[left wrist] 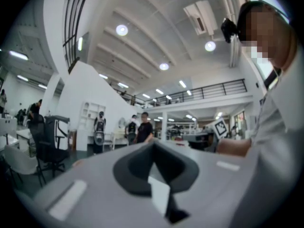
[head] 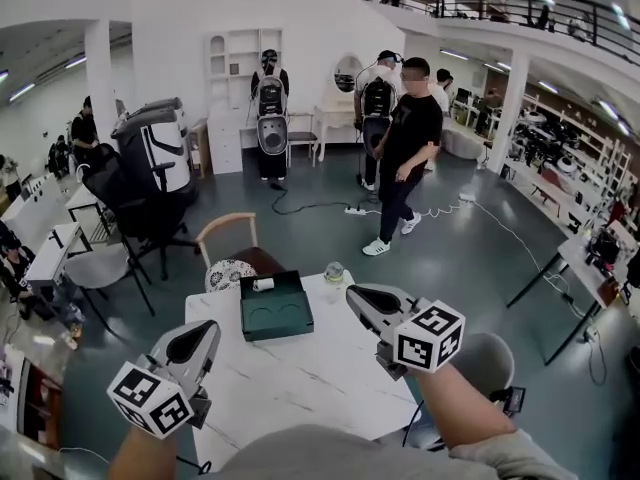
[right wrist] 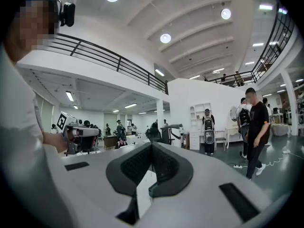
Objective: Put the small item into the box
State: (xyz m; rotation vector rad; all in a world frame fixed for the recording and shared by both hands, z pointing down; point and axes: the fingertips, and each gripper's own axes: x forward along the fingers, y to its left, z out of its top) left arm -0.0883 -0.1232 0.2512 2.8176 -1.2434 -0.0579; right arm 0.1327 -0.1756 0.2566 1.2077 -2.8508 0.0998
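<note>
While both grippers are held level over the white surface (head: 300,378), the green box (head: 276,313) sits open near its far edge. At the box's 8 o'clock, the left gripper (head: 207,328) has its jaws pressed together on nothing. At its 3 o'clock, the right gripper (head: 354,292) likewise shows jaws closed and empty. The small white item (head: 263,284) lies at the box's 12 o'clock edge; whether it is inside, I cannot tell. A round glassy object (head: 334,272) stands at 1 o'clock.
</note>
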